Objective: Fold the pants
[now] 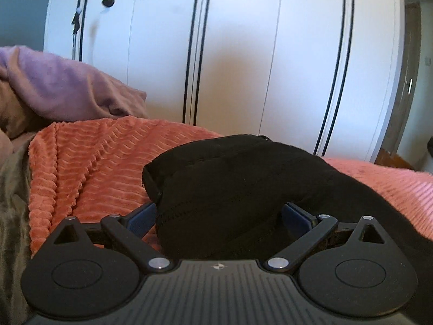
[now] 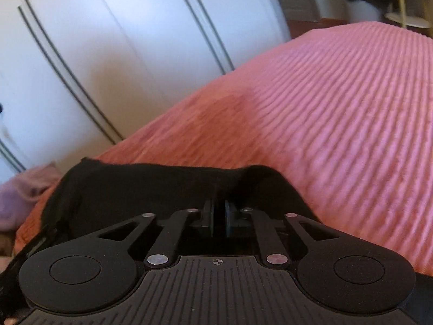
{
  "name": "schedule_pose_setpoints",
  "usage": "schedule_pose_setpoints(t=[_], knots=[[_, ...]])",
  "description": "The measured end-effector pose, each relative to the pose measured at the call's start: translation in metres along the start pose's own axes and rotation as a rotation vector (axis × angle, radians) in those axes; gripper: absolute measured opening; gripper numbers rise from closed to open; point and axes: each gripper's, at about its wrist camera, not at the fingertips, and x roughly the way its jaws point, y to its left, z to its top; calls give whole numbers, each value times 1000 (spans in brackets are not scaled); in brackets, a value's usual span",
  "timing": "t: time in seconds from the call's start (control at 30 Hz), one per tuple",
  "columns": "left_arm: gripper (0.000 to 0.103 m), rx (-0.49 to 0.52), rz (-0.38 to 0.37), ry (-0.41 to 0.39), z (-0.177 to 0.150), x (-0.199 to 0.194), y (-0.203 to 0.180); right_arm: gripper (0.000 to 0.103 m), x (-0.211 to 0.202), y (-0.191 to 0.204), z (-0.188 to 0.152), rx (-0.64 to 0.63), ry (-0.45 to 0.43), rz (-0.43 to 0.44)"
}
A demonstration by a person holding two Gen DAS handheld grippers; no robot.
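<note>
Black pants (image 1: 243,189) lie bunched on a bed covered with a ribbed coral-pink blanket (image 1: 89,162), and that blanket is the landmark for everything else. In the left wrist view, the left tongs (image 1: 219,216) stand wide apart, their blue-padded fingers (image 1: 142,218) on either side of a thick, rounded fold of the pants; the fabric fills the gap between them, but the pads do not appear to press it, so the tongs look open around the cloth and not clamped on it. The pants spread from that fold toward the right edge of the blanket in this view, lying directly on its ribbed surface. In the right wrist view, the right tongs (image 2: 219,220) are drawn nearly together, with only a thin slit between the two pads, and the black pants (image 2: 162,187) rise directly in front of and around the fingertips; the fabric seems pinched between them, though the dark cloth makes the exact contact hard to see. Beyond the far edge of the blanket stands a white wardrobe (image 1: 243,54) with dark vertical lines on its doors. At the left end of the blanket, in the left wrist view, a heap of lilac cloth (image 1: 67,86) rests above it, and an olive-grey cover (image 1: 13,203) lies just beside its near left side.
</note>
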Motion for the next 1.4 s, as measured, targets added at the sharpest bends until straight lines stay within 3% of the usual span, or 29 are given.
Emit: schedule_pose_setpoints(t=[0.1, 0.2, 0.27, 0.3, 0.33, 0.4, 0.5, 0.57, 0.67, 0.77, 0.93, 1.07, 1.1, 1.13, 1.2, 1.27, 1.33, 1.4], knots=[[99, -17, 22, -20, 1, -2, 1, 5, 6, 5, 11, -39, -61, -97], [99, 6, 46, -21, 2, 2, 0, 7, 30, 5, 16, -5, -39, -166], [99, 14, 75, -19, 3, 4, 2, 14, 35, 12, 11, -30, -36, -209], [99, 16, 95, -20, 3, 5, 3, 17, 29, 13, 9, -18, -54, -212], [99, 16, 115, -22, 4, 6, 5, 30, 20, 13, 8, 6, -80, -217], [99, 10, 137, -26, 4, 6, 6, 35, -6, 14, 0, 21, -143, -229], [99, 19, 137, -47, 4, 2, 4, 23, -41, 24, -24, -16, -161, -227], [99, 46, 113, -80, 2, -3, -1, 23, -50, 25, -40, -35, -139, -237], [99, 148, 103, -92, -4, -1, -17, 10, -39, 15, -59, -27, -78, -306], [99, 230, 148, -81, -11, 13, -27, 0, -22, 6, -63, -15, -100, -333], [99, 301, 160, -93, -16, 16, -29, 0, -31, 2, -61, 10, -108, -322], [99, 304, 165, -94, -11, 5, -22, 12, -96, -28, -76, 146, -143, -303], [99, 310, 156, -103, -10, 1, -23, 22, -118, -42, -83, 183, -157, -309], [99, 324, 144, -115, -10, -3, -24, 42, -141, -55, -91, 210, -169, -339], [99, 365, 93, -147, -11, -15, -30, 56, -187, -89, -110, 253, -173, -435], [99, 413, 26, -176, -13, -29, -37, 54, -227, -127, -132, 339, -165, -509], [99, 459, -41, -200, -15, -41, -42, 43, -277, -166, -160, 438, -232, -534], [99, 497, -94, -213, -17, -51, -47, 45, -321, -192, -184, 516, -300, -672]])
